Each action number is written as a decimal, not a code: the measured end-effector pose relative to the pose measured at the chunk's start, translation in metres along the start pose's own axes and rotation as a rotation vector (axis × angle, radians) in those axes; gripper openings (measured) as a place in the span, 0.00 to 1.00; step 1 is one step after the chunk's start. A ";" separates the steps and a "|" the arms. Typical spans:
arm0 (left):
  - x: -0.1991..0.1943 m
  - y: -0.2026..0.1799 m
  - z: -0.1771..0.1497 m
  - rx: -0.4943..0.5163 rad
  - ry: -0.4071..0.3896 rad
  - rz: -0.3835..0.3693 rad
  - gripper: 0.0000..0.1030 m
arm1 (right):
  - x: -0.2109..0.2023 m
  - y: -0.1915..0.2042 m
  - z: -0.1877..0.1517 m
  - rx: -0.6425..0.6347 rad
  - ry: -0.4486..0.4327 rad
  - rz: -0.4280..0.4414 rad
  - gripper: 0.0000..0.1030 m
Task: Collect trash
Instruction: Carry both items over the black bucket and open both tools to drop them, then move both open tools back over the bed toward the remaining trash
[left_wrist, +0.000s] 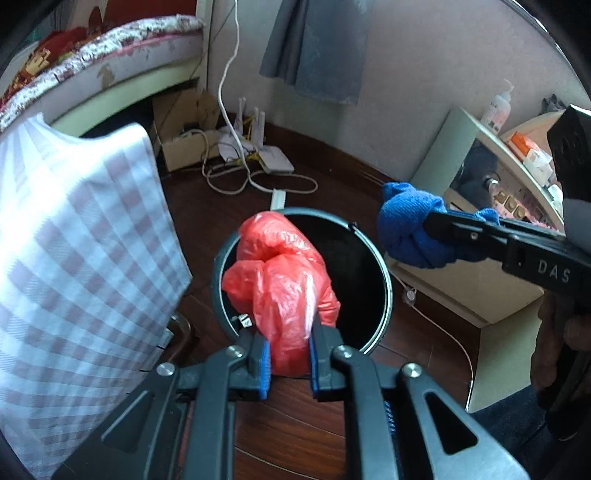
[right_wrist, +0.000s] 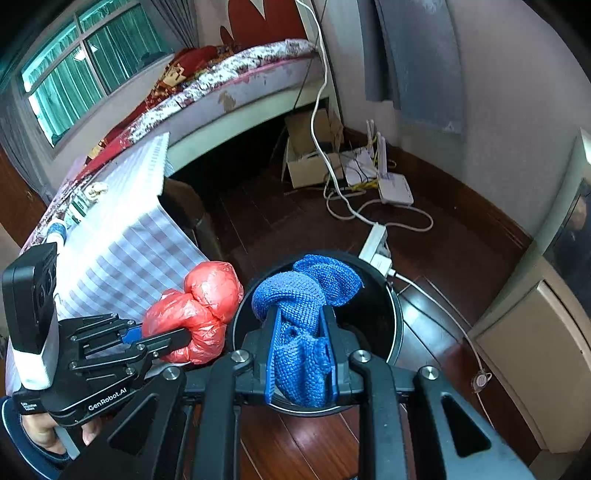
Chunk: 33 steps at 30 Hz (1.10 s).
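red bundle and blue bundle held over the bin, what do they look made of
Red bundle: thin plastic film, probably a crumpled bag; it looks glossy, translucent and finely creased. Blue bundle: soft knitted or woven cloth, matte, with a visible looped weave, possibly a rag. Bin: dark, smooth, shiny rim; metal or plastic, unclear.

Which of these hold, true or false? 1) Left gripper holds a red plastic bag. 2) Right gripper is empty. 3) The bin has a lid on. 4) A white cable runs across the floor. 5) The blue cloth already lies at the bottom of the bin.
1) True: the left gripper is shut on the red plastic bag.
2) False: the right gripper clamps a blue cloth.
3) False: the black bin is open.
4) True: white cable on the wooden floor.
5) False: it is held above the bin.
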<state>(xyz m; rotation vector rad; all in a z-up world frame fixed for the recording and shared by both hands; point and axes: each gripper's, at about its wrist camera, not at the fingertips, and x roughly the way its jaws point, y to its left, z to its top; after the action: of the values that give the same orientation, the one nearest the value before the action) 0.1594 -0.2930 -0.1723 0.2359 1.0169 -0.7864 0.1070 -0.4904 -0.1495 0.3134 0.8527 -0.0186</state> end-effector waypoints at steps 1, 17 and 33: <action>0.005 0.001 -0.001 -0.005 0.014 -0.006 0.16 | 0.006 -0.002 -0.001 0.001 0.011 0.000 0.22; 0.051 0.008 -0.001 -0.033 0.107 -0.082 0.21 | 0.076 -0.020 -0.003 0.012 0.165 0.018 0.26; 0.047 0.038 -0.020 -0.143 0.075 0.096 0.99 | 0.080 -0.046 -0.015 0.057 0.180 -0.169 0.99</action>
<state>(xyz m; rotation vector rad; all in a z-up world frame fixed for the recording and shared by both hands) 0.1850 -0.2782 -0.2286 0.1904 1.1200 -0.6188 0.1421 -0.5212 -0.2300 0.2984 1.0570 -0.1744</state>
